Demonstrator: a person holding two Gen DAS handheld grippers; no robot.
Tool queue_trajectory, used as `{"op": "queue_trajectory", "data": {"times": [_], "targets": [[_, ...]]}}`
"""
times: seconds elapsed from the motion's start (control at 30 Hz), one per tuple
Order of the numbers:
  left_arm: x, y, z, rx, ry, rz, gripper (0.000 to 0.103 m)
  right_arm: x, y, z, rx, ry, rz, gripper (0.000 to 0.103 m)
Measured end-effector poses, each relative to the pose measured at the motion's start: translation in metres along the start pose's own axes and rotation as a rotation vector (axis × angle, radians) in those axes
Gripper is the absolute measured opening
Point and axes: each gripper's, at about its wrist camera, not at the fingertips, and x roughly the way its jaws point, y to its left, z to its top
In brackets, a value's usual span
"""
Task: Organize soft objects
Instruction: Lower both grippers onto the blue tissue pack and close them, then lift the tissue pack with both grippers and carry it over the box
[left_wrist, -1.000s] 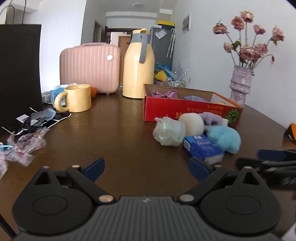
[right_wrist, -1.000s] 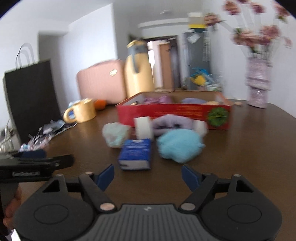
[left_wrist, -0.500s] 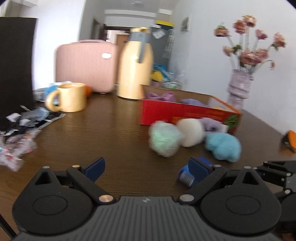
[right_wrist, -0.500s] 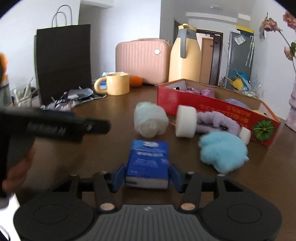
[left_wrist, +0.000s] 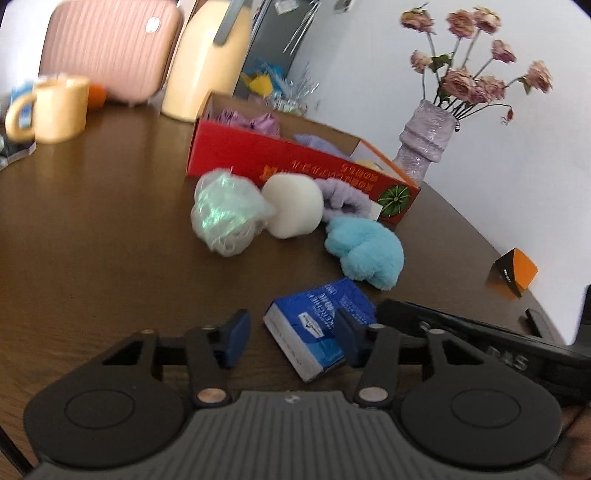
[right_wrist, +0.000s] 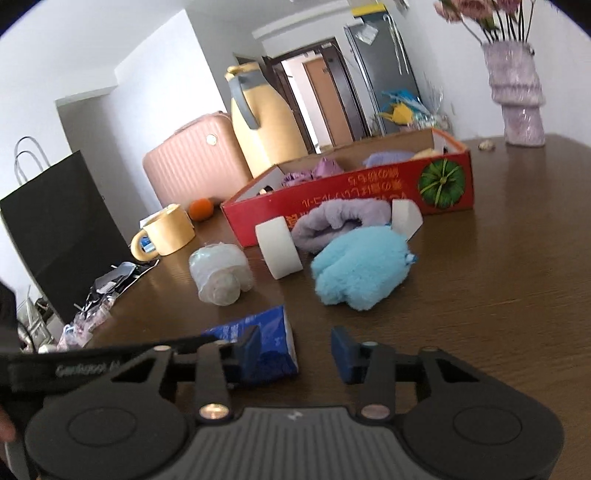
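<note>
A blue tissue pack (left_wrist: 314, 325) lies on the dark wooden table, right in front of both grippers. My left gripper (left_wrist: 291, 336) is closing around it: the right finger overlaps the pack and the left finger stands clear. My right gripper (right_wrist: 295, 350) is also closing. Its left finger covers the pack (right_wrist: 269, 343) and its right finger is apart from it. Beyond lie a shiny mesh ball (left_wrist: 225, 214), a white sponge roll (left_wrist: 291, 205), a lilac fluffy piece (left_wrist: 343, 195) and a light-blue fluffy piece (left_wrist: 365, 247). A red box (left_wrist: 295, 166) behind them holds soft things.
A yellow mug (left_wrist: 55, 107), a yellow jug (left_wrist: 207, 62) and a pink case (left_wrist: 107, 44) stand at the back left. A vase of flowers (left_wrist: 424, 136) and a small orange box (left_wrist: 513, 271) are on the right. A black paper bag (right_wrist: 62, 229) and wrappers (right_wrist: 110, 284) are far left.
Both grippers came down to the blue pack and their jaws narrowed. The pack was centred between the right gripper's fingers half a second ago; it now sits toward that gripper's left finger.
</note>
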Motion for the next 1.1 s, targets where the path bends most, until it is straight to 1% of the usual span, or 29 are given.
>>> {"op": "queue_trajectory", "data": {"times": [0.1,0.13,0.17,0.2,0.27,0.4,0.5,0.6,0.7,0.8,0.9,0.97,1.03,1.1], "targets": [[0.005,0.006,0.003,-0.044,0.024,-0.044,0.039,0.017,-0.008,0.002,0.068,0.040,0.056,0.030],[0.006,0.006,0.004,-0.050,0.027,-0.053,0.037,0.020,-0.009,0.002,0.094,0.047,0.078,0.028],[0.006,0.006,0.005,-0.055,0.027,-0.053,0.037,0.021,-0.010,0.001,0.110,0.052,0.095,0.023],[0.007,0.007,0.005,-0.058,0.026,-0.056,0.035,0.020,-0.010,0.000,0.113,0.052,0.106,0.022],[0.007,0.007,0.004,-0.072,0.029,-0.067,0.033,0.017,-0.009,-0.002,0.111,0.053,0.099,0.022],[0.006,-0.001,-0.001,-0.074,0.032,-0.083,0.032,0.004,-0.010,-0.007,0.120,0.048,0.082,0.022],[0.002,-0.012,-0.002,-0.045,0.026,-0.087,0.032,-0.009,-0.011,-0.013,0.125,0.037,0.068,0.022],[-0.008,-0.025,0.003,-0.022,-0.011,-0.106,0.031,-0.028,-0.011,-0.014,0.132,-0.012,0.068,0.022],[-0.017,-0.039,0.016,0.000,-0.060,-0.129,0.030,-0.042,-0.012,-0.004,0.133,-0.060,0.073,0.022],[-0.016,-0.051,0.040,0.031,-0.109,-0.141,0.029,-0.048,-0.011,0.020,0.097,-0.104,0.062,0.022],[-0.004,-0.057,0.081,0.031,-0.141,-0.167,0.029,-0.045,-0.012,0.060,0.061,-0.151,0.050,0.022],[0.009,-0.058,0.116,0.030,-0.152,-0.177,0.029,-0.033,-0.015,0.095,0.046,-0.173,0.049,0.022],[0.031,-0.054,0.154,0.017,-0.147,-0.170,0.029,-0.011,-0.023,0.131,0.060,-0.161,0.061,0.021],[0.059,-0.046,0.187,-0.004,-0.119,-0.159,0.029,0.018,-0.032,0.166,0.075,-0.132,0.058,0.022]]}}
